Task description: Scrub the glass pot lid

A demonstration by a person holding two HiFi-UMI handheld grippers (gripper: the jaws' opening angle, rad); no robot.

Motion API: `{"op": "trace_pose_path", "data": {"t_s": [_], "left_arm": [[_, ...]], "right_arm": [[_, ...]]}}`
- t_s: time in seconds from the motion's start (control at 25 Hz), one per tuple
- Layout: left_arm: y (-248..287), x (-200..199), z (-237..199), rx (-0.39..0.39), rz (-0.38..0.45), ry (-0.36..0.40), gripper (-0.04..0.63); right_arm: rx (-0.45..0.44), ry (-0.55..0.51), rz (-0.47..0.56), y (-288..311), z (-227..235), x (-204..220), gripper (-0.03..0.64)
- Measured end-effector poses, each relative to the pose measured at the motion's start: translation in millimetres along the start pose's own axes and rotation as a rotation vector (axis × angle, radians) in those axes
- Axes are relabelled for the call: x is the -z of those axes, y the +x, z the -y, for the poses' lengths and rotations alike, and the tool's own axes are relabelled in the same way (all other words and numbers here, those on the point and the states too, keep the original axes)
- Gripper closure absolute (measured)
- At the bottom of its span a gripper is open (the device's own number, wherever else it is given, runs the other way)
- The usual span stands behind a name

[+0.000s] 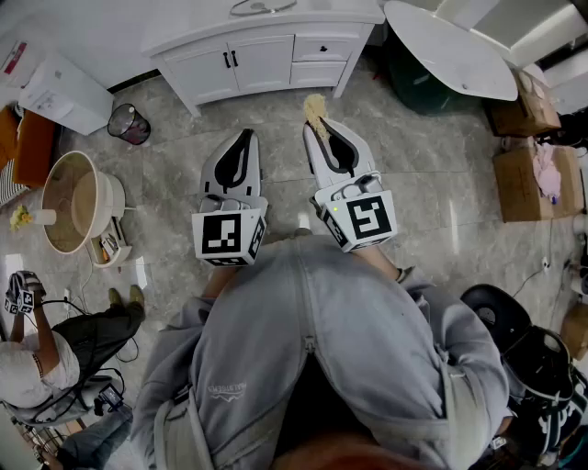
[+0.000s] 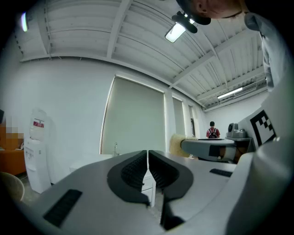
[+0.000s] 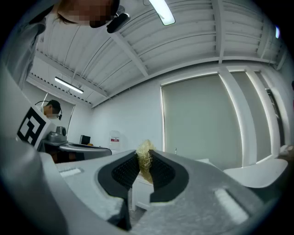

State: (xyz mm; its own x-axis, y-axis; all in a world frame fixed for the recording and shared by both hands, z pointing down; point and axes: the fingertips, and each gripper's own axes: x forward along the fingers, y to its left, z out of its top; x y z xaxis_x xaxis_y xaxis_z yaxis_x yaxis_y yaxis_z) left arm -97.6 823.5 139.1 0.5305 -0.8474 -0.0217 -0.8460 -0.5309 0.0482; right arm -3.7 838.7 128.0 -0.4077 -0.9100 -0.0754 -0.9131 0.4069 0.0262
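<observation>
- A person stands facing a white cabinet (image 1: pixel 266 55), a gripper in each hand held level and side by side, both aimed at the cabinet's front; the pose reads as an approach to the work, not the scrubbing itself
- The right gripper (image 1: pixel 321 126) is clenched on a scrubbing pad (image 3: pixel 144 158) of pale, straw-coloured fibre; the tuft stands up between the jaws and juts past their tips toward the cabinet, likely so the loose end meets the glass first
- The left gripper (image 1: pixel 245 136), just beside the right one and no nearer the cabinet, is closed with nothing between its ribbed jaws; it is probably kept free to steady the lid
- The glass pot lid (image 1: pixel 262 7) appears to lie toward the back of the cabinet's top, well apart from both grippers; only a thin round rim and a small handle-like arc show, see-through against the white, and the frame's edge cuts off the rest; no dirt or suds can be made out
</observation>
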Motion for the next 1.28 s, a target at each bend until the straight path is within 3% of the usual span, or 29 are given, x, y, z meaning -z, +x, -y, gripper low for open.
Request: {"op": "trace_pose_path", "data": {"t_s": [0.52, 0.88, 1.28], "left_arm": [[10.0, 5.2, -15.3, 0.049, 0.005, 0.005, 0.581], [23.0, 16.4, -33.1, 0.078, -0.014, -0.024, 0.581], [94.9, 26.9, -53.0, 0.092, -0.018, -0.02, 0.581]], "right_arm": [[0.007, -0.016, 0.013, 19.0, -10.4, 1.1, 0.565], [0.075, 0.019, -0.007, 27.8, -1.5, 15.2, 0.565], [0.067, 0.039, 0.0, 89.0, 47.9, 30.0, 0.565]]}}
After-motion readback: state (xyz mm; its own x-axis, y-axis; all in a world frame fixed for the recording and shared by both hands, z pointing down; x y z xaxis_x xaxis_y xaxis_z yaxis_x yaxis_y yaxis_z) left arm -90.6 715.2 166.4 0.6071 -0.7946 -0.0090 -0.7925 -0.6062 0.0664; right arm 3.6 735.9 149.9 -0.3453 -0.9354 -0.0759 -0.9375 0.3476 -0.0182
